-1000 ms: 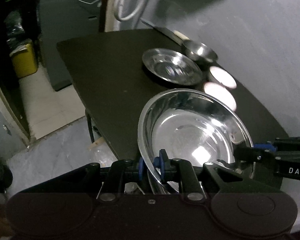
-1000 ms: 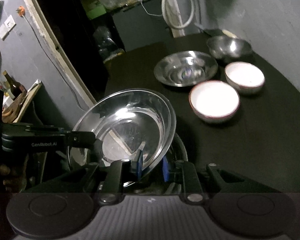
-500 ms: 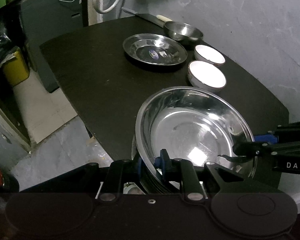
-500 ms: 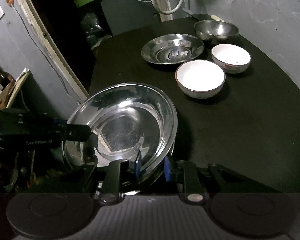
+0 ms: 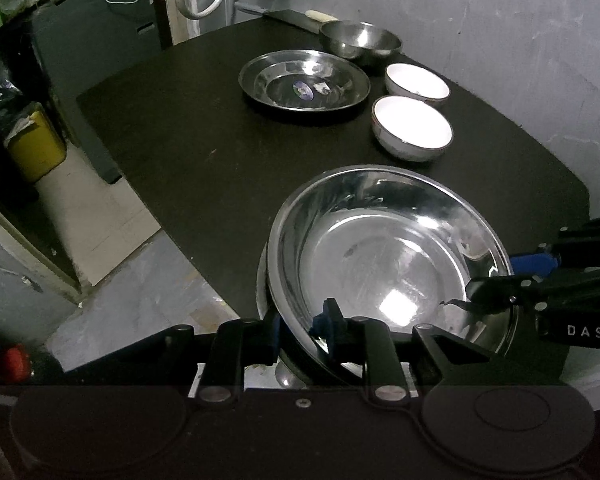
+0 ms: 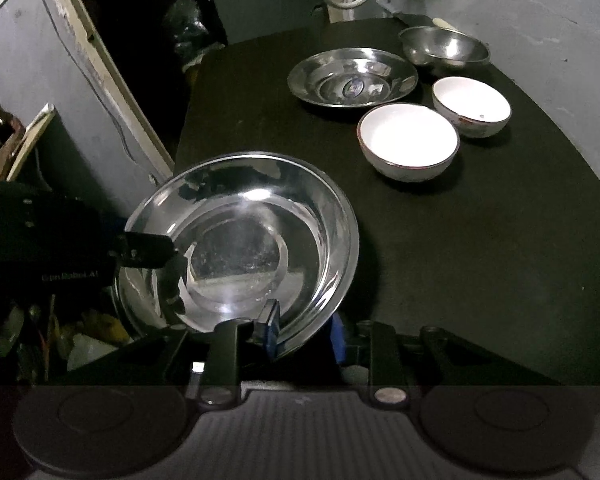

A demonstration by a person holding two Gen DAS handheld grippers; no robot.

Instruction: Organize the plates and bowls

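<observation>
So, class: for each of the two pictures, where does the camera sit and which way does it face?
Left wrist: on the left gripper, looking down across the table; its fingers straddle the big plate rim; right gripper enters from the right.
Right wrist: on the right gripper, facing the same way; left gripper enters from the left.
Shared: big plate, small plate, white bowls, steel bowl.

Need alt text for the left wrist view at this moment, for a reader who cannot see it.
A large steel plate sits at the near edge of a dark table, its rim between the fingers of the left gripper, whose jaws have just been opening, while the right gripper reaches its right rim. Beyond lie a smaller steel plate, two white bowls and a steel bowl.
</observation>
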